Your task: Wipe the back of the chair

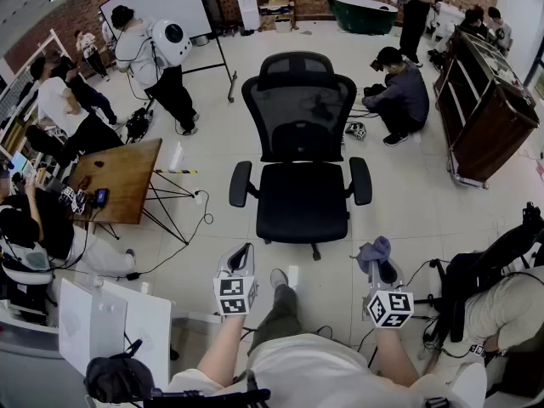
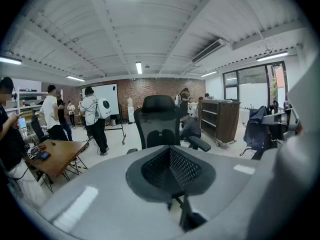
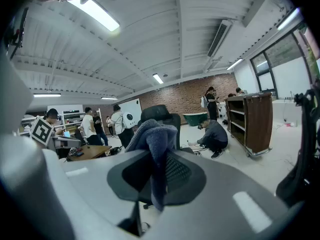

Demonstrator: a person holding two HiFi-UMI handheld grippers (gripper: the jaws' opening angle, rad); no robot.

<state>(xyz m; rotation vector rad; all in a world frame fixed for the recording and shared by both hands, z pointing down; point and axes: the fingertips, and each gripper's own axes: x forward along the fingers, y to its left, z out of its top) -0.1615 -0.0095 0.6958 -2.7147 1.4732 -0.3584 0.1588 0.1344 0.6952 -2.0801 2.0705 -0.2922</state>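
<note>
A black mesh office chair (image 1: pixel 299 109) stands on the pale floor ahead of me, its seat (image 1: pixel 302 198) facing me and its back on the far side. The same chair (image 2: pixel 160 119) shows beyond the left jaws, and its headrest (image 3: pixel 161 114) shows above the right jaws. My left gripper (image 1: pixel 245 255) is held low at the left, shut with nothing in it, about a step short of the seat. My right gripper (image 1: pixel 379 262) is level with it at the right, shut on a blue-grey cloth (image 1: pixel 374 248). The cloth (image 3: pixel 152 139) drapes over the jaws.
A wooden table (image 1: pixel 119 177) stands to the left, with a whiteboard on a stand (image 1: pixel 157 2) behind it. A person crouches (image 1: pixel 399 96) just right of the chair, next to a dark wooden cart (image 1: pixel 480 100). Several people stand or sit at the left. Another dark chair (image 1: pixel 501 257) is close at my right.
</note>
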